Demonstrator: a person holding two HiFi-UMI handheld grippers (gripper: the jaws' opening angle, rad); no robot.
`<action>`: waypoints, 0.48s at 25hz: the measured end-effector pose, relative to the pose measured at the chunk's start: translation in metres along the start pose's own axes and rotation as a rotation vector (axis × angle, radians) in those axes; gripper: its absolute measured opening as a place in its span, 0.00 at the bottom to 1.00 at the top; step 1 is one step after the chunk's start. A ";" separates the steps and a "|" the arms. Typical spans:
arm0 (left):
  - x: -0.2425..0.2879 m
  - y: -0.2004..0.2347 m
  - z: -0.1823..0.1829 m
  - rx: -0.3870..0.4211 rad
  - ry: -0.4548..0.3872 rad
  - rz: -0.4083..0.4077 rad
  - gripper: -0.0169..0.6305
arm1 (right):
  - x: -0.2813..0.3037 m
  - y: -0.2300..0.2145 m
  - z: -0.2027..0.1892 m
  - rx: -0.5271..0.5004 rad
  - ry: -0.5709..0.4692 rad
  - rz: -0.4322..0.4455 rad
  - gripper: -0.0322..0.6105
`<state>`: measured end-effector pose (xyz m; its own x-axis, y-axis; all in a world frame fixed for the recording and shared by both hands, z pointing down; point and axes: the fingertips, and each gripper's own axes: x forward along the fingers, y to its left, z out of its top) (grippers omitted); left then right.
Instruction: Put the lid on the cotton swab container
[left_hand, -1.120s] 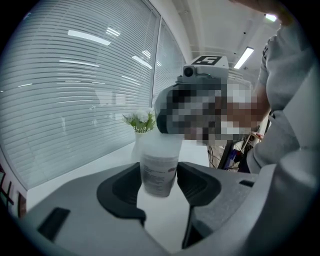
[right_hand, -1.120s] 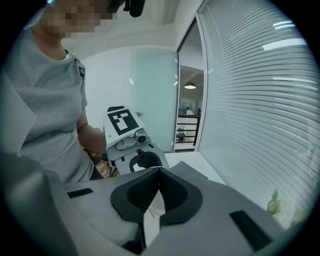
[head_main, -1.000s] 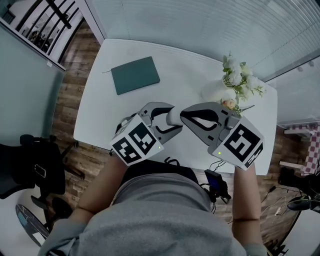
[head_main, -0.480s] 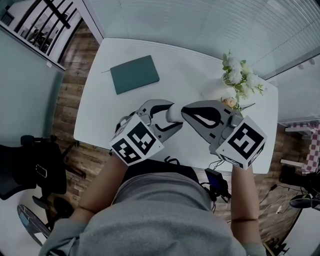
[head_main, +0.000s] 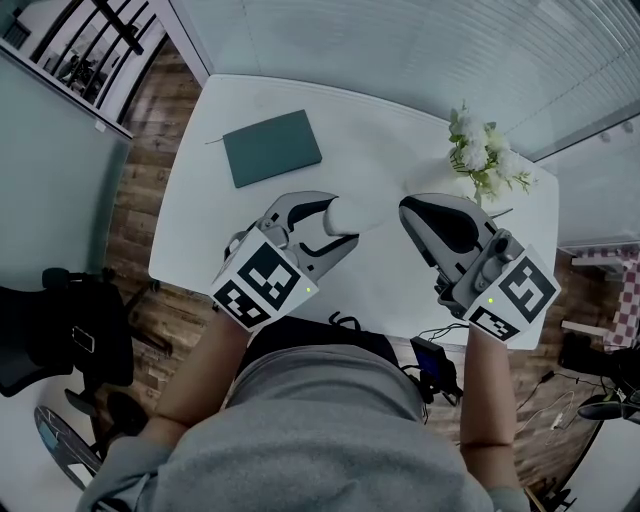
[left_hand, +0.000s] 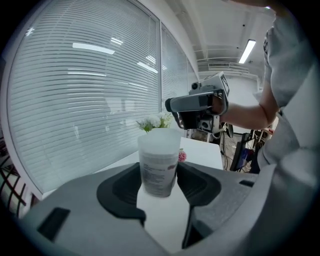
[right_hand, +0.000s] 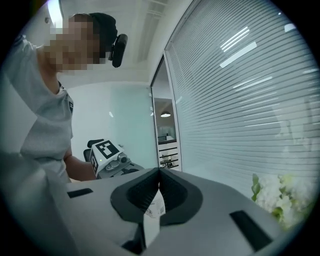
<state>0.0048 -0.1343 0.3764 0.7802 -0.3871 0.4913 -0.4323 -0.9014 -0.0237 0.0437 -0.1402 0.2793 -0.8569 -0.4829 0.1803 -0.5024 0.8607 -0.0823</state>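
Observation:
The cotton swab container (head_main: 350, 213) is a white frosted cylinder with a printed label. My left gripper (head_main: 340, 222) is shut on its lower part and holds it above the table's front half. In the left gripper view the container (left_hand: 159, 167) stands upright between the pads, and a frosted lid (left_hand: 160, 136) sits on its top. My right gripper (head_main: 405, 207) hovers to the right, apart from the container. Its jaws are shut, with the tips touching (right_hand: 160, 172). A white scrap with print (right_hand: 154, 212) shows in the slit behind the tips; what it is I cannot tell.
A green notebook (head_main: 272, 148) lies at the back left of the white table (head_main: 390, 140). A vase of white and pink flowers (head_main: 480, 160) stands at the back right, close behind my right gripper. The table's front edge runs just under both grippers.
My right gripper has pulled away to the right, off the container's top. The left gripper still holds the container at about the same spot.

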 end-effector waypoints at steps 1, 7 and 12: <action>-0.001 0.002 0.001 -0.002 -0.004 0.007 0.37 | -0.002 -0.001 0.001 -0.017 -0.008 -0.011 0.09; -0.009 0.015 0.005 -0.029 -0.054 0.061 0.37 | -0.013 -0.007 0.005 -0.067 -0.056 -0.079 0.09; -0.022 0.031 0.004 -0.057 -0.091 0.135 0.37 | -0.025 -0.019 0.005 -0.049 -0.082 -0.137 0.09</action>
<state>-0.0239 -0.1546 0.3617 0.7500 -0.5223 0.4058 -0.5588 -0.8286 -0.0338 0.0741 -0.1449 0.2713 -0.7886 -0.6058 0.1058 -0.6103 0.7920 -0.0139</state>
